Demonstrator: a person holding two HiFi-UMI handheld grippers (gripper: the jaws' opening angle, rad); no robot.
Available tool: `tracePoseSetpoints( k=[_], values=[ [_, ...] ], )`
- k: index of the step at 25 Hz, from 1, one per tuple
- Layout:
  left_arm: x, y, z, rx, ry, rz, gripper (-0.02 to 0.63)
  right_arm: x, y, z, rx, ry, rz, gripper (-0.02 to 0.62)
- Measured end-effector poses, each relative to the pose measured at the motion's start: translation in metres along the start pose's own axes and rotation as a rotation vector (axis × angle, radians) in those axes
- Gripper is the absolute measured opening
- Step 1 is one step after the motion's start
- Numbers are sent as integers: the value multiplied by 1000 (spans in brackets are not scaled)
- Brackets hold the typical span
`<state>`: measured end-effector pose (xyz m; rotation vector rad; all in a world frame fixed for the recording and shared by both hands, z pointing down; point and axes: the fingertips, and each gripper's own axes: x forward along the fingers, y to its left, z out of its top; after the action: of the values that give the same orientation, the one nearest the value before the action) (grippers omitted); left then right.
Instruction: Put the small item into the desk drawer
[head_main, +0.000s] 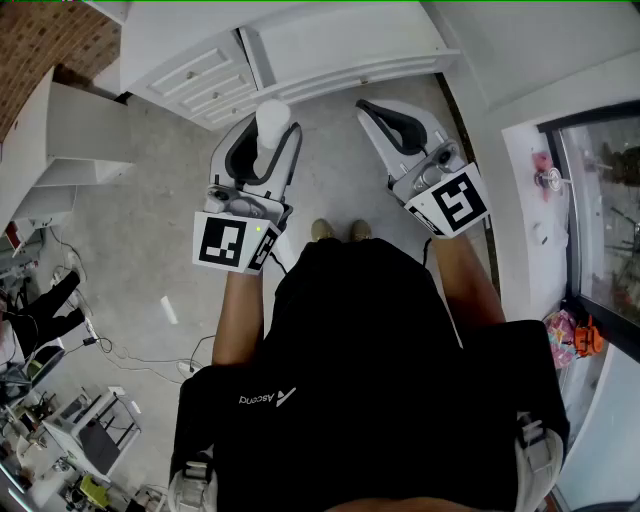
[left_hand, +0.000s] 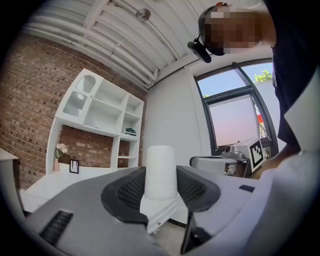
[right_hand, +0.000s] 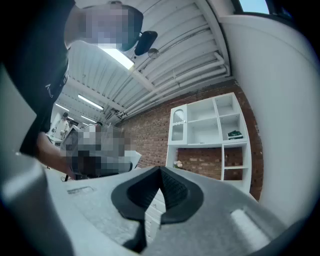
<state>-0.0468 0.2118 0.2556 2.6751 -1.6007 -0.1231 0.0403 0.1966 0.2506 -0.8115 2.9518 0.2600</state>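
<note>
The left gripper (head_main: 265, 140) is clamping the white roll (head_main: 272, 120) upright between its jaws while the right gripper (right_hand: 160, 175) is riding closed and empty; the drawers (head_main: 205, 75) are sitting shut at 11 o'clock of the roll, so the right gripper should be pulling one open first

Ahead of the left hand-held gripper (left_hand: 160, 187), red brick wall (left_hand: 30, 115) behind white open-shelf cabinet (left_hand: 102, 112); to its right, dark-framed window (left_hand: 235, 122); below, grey concrete floor (head_main: 150, 230).
</note>
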Motion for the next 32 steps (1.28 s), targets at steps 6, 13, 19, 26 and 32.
tracePoseSetpoints(
  k=[6, 13, 19, 26, 32],
  values=[
    [-6, 4, 4, -1, -11, -8, 179, 5, 6, 6, -1, -12, -4, 0],
    [-12, 23, 8, -5, -25, -11, 179, 20, 9, 8, -14, -6, -22, 0],
    [-16, 49, 8, -5, -31, -30, 179, 41, 15, 6, -26, 2, -50, 0],
    [-9, 78, 5, -14, -24, -60, 179, 62, 14, 3, -52, 36, -85, 0],
    [6, 102, -1, -20, -9, -70, 179, 86, 1, -2, -57, 44, -95, 0]
  ],
)
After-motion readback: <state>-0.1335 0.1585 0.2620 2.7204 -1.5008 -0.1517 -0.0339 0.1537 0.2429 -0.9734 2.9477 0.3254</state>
